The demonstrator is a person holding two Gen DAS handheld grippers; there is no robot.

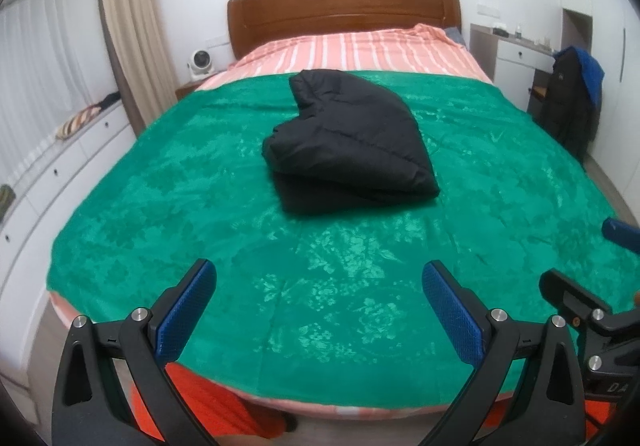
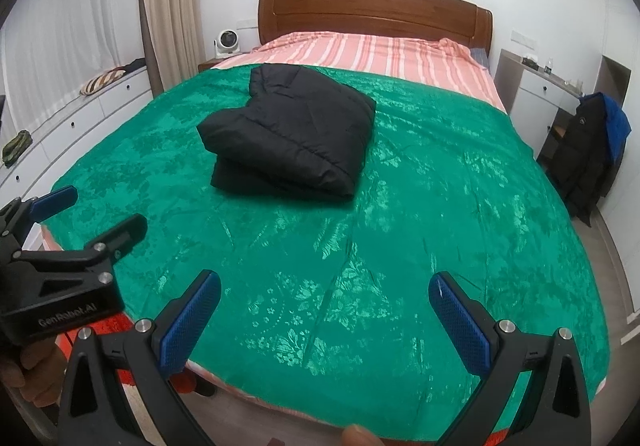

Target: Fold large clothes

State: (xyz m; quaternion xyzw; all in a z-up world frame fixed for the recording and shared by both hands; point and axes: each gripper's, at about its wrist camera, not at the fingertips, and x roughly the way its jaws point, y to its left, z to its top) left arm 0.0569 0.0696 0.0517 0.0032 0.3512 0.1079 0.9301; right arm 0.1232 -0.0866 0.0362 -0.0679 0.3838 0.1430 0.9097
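Matt quilted jacket [image 1: 352, 142], glossy bedspread [image 1: 240, 246]

Wide bare blanket [image 1: 320, 266] lies between the grippers and the folded jacket [image 1: 352, 150], with open bed on both its sides. The headboard [image 1: 344, 6] walls off the far end; drawers [image 1: 60, 174] line the left, a chair [image 1: 572, 98] with coats the right.
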